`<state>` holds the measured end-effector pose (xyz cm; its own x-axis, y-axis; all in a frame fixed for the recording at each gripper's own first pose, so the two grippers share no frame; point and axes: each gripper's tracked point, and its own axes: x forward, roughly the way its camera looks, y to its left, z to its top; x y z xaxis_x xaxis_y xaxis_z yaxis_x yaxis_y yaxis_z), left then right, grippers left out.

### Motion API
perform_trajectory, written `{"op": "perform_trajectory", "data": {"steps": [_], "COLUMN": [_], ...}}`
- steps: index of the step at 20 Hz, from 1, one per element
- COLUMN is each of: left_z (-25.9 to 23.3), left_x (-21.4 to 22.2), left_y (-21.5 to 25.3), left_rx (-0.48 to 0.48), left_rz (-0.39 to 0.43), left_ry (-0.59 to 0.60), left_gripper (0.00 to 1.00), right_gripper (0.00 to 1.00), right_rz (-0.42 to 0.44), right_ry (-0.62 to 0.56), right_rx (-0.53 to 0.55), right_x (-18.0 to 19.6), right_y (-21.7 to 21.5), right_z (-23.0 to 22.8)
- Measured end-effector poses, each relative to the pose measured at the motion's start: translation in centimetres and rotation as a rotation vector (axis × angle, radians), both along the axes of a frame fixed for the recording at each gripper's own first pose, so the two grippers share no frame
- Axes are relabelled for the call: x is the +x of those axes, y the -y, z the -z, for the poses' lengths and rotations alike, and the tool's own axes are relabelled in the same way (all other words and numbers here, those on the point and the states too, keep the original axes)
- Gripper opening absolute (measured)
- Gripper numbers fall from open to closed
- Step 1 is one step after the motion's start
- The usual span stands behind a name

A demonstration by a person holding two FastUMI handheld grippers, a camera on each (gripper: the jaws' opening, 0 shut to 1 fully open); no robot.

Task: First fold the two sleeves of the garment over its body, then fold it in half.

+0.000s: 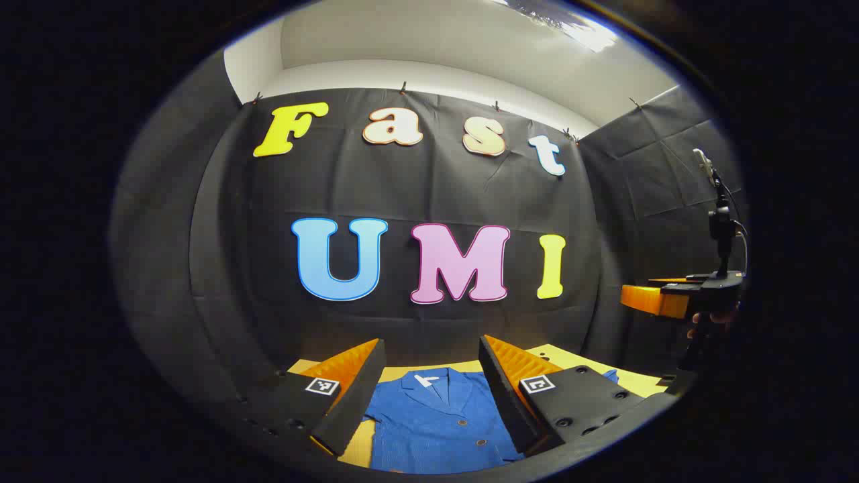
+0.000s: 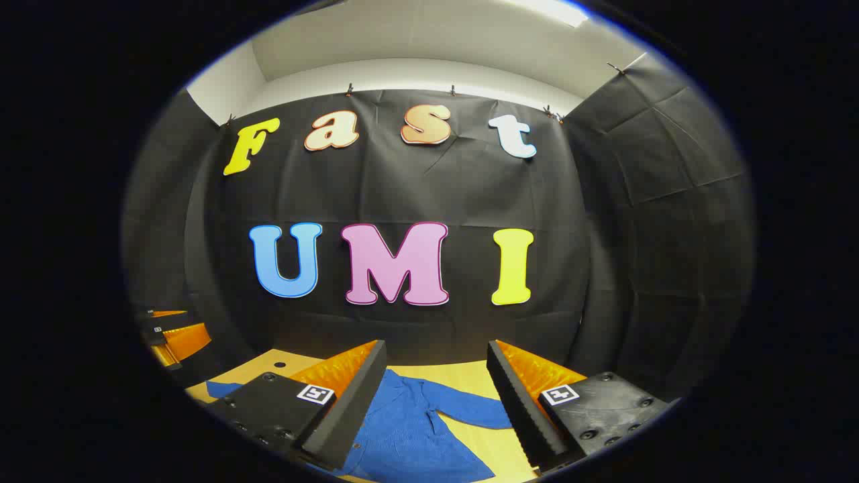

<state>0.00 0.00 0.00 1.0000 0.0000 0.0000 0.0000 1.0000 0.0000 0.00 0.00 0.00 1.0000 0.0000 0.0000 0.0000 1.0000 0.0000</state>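
Both grippers hang above the desk with jaws spread wide and holding nothing: the left gripper frames the collar and buttoned front of the blue shirt, the right gripper looks down on its right side. Laid face up on the yellow desk, the shirt appears unfolded, its right sleeve stretched out flat toward the desk's right edge. Judging by this, the sleeve folds come first: lower each gripper to a cuff, pinch only the top layer, lift a little, and carry it across the chest without dragging the body askew.
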Motion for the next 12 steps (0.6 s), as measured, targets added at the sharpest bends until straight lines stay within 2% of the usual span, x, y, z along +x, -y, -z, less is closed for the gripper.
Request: {"op": "perform_trajectory", "data": {"steps": [7, 12], "left_z": [0.6, 0.8], "left_x": [0.9, 0.5], "left_y": [-0.1, 0.9], "left_rx": [-0.033, -0.026], "left_rz": [-0.041, -0.006], "left_ry": [-0.021, -0.060], "left_gripper": [0.81, 0.80], "right_gripper": [0.95, 0.96], "right_rz": [-0.022, -0.044], "right_ry": [-0.006, 0.003], "right_rx": [0.006, 0.010], "right_x": [1.1, 0.9], "right_y": [0.3, -0.9], "right_z": [0.1, 0.0]}}
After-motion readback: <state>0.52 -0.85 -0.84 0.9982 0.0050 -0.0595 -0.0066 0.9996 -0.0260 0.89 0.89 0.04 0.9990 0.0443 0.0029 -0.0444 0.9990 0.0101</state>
